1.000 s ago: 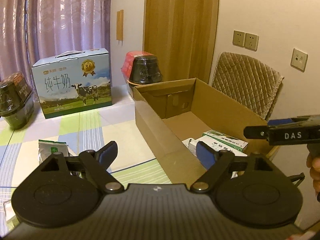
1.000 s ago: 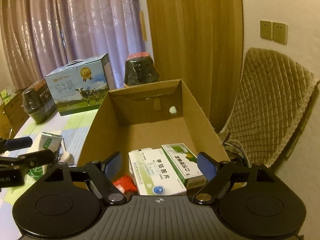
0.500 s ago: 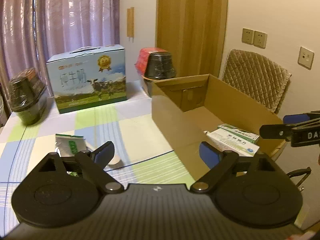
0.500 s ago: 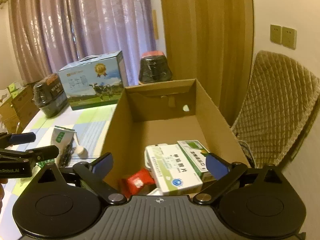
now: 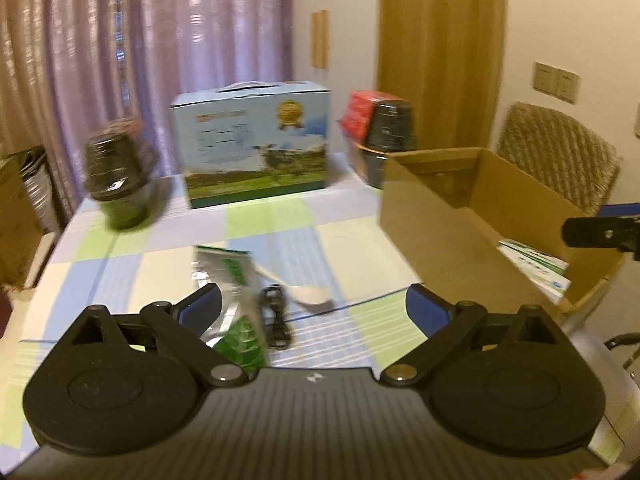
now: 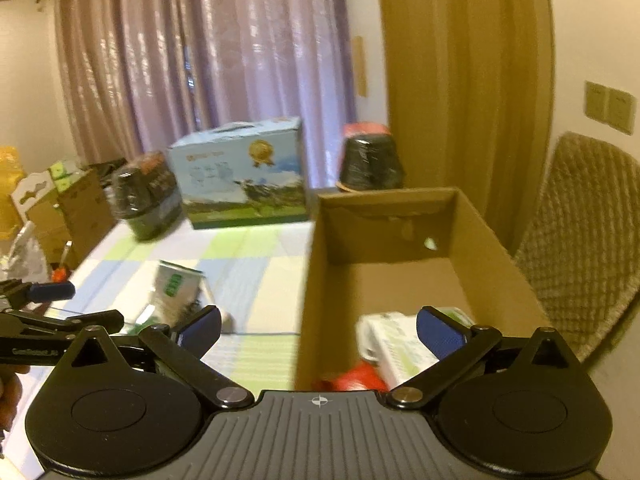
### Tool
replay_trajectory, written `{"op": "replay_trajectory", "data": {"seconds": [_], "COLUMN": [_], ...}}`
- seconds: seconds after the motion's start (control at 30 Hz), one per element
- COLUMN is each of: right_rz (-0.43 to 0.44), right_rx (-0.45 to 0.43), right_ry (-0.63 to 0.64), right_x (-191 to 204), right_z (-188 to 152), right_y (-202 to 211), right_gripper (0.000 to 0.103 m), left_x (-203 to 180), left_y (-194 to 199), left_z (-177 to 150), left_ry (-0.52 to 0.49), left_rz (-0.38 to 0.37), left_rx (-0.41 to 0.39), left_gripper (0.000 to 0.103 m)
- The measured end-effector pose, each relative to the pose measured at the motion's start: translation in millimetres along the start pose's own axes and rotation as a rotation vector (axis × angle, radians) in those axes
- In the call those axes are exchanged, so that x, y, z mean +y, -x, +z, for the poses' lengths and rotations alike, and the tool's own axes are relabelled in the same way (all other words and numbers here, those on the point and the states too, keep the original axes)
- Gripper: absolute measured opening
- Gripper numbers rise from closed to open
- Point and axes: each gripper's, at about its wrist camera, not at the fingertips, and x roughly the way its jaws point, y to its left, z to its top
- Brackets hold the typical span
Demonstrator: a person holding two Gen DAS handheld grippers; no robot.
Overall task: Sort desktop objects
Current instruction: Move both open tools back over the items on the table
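desktop objects, part sorted: the cardboard box (image 6: 400, 248) already holds white-and-green medicine cartons (image 6: 400, 344) and a red packet (image 6: 360, 376), seen between and just beyond the right gripper (image 6: 319, 327) jaws. left on the desk (image 5: 160, 240) are a green-and-white pouch (image 5: 236, 292), a small black item (image 5: 276, 312) beside it and a pale wooden spoon-like piece (image 5: 308, 292); all three lie just ahead of the left gripper (image 5: 313, 309), the pouch nearest its left jaw, partly under it. both pairs of jaws stand spread wide and hold nothing. the box sits to the right of the left jaws, well apart from the loose items. a milk carton case (image 5: 256, 140) and dark wrapped tubs (image 5: 120, 176) stand far ahead near the curtain; whether they belong to the sorting cannot be told. judged progress: past halfway, with the three small items to be boxed; motion blur hides fine detail
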Motion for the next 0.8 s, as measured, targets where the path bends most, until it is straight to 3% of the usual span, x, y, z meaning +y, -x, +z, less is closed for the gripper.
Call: {"op": "replay_trajectory", "data": {"seconds": [0.4,0.5,0.8], "right_rz": [0.136,0.157,0.18], "right_rx": [-0.018,-0.007,0.058], "right_ry": [0.047,0.066,0.059], "right_x": [76.9,92.3,122.6], "right_z": [4.3,-3.6,-31.4], "right_y": [-17.1,-23.9,-60.6], "right_gripper": [0.101,0.101,0.101], "left_x": [85.6,103.1,143.9], "left_y": [30.9,31.3,31.2], "left_z": [-20.5,-32.5,-59.0], "left_ry": [0.072,0.062,0.073], "left_rz": [0.167,0.201,0.225], "left_rx": [0.001,0.033,0.08], "left_gripper": [0.099,0.099,0.099]}}
